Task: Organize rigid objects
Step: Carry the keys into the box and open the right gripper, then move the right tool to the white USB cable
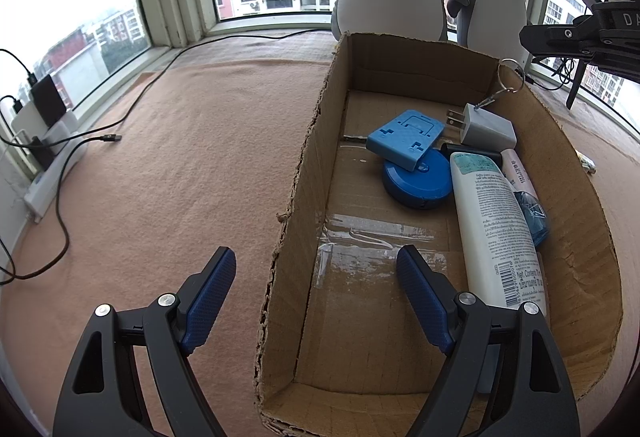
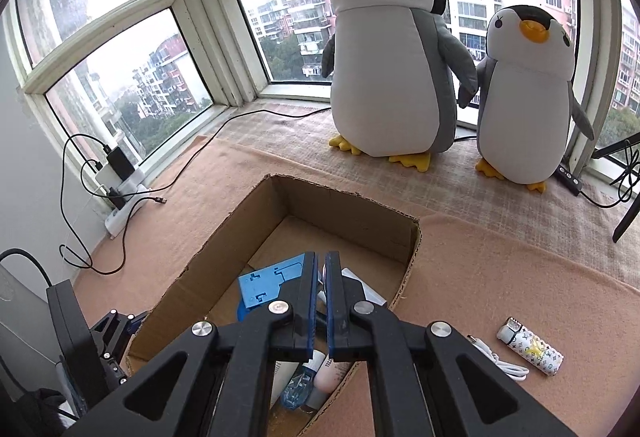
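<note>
An open cardboard box (image 1: 308, 141) holds a blue phone stand (image 1: 406, 139), a round blue tape measure (image 1: 416, 177), a white charger plug (image 1: 486, 129), a white lotion bottle (image 1: 496, 229), a pink tube (image 1: 518, 171) and a small blue bottle (image 1: 532, 213). My left gripper (image 1: 316, 269) is open and straddles the box's left wall, one finger inside. My right gripper (image 2: 322, 257) hovers above the box (image 2: 348, 213), jaws nearly together on a metal key ring (image 1: 512, 75) that dangles over the charger. From the right wrist, the ring is almost hidden between the pads.
Two plush penguins (image 2: 392, 57) stand behind the box at the window. A patterned lighter (image 2: 530, 351) and a white cable (image 2: 500, 357) lie on the pink cloth right of the box. A power strip with chargers and black cables (image 1: 48, 157) sits at the left wall.
</note>
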The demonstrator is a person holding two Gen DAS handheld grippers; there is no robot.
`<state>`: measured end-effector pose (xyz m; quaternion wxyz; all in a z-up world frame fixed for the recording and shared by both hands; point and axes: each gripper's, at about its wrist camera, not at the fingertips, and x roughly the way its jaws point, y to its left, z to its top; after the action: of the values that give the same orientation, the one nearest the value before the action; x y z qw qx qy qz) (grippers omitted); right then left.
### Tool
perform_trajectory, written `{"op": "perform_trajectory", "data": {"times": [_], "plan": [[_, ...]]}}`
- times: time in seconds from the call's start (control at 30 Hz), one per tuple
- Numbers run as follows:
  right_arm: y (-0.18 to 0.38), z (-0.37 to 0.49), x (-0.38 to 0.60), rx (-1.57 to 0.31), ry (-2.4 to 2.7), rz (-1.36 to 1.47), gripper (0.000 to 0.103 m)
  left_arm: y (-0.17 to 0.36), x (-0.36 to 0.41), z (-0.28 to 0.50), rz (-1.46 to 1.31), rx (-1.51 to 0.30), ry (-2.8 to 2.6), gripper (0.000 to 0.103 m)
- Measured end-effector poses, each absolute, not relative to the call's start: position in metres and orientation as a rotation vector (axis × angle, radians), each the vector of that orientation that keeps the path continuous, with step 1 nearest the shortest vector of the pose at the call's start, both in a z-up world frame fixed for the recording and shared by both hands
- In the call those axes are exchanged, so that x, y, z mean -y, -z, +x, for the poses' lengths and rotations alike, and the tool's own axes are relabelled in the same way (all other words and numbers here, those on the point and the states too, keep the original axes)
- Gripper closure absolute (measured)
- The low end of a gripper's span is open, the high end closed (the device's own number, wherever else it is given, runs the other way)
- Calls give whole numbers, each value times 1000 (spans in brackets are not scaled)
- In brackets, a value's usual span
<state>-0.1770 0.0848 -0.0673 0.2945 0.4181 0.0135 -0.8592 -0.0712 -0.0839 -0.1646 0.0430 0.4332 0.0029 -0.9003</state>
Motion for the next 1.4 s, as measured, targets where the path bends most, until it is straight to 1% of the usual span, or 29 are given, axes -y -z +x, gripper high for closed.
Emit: {"op": "perform_trajectory", "data": {"times": [0.03,0.07,0.1,0.57,0.87,1.17,1.3,1.4], "plan": [[66,-177,-87,-27,2303,1107,52,165,84,-71,1325,-9,2753,19],[64,-175,-89,-20,2325,1092,40,165,84,-71,1325,-9,2754,19],[62,-174,-92,-13,2340,1080,32,165,84,-71,1325,-10,2754,19],[67,-172,-135,31,2363,1141,32,165,85,-71,1325,-10,2754,19],[86,-164,-179,-26,2394,1222,32,164,85,-71,1325,-10,2754,19],[116,-160,-194,-106,2390,1312,33,165,84,-71,1324,-9,2754,19],[124,-165,-194,-124,2393,1330,38,165,83,-71,1324,-9,2754,19],[126,-169,-191,-150,2387,1330,39,165,83,-71,1324,-9,2754,19]]}}
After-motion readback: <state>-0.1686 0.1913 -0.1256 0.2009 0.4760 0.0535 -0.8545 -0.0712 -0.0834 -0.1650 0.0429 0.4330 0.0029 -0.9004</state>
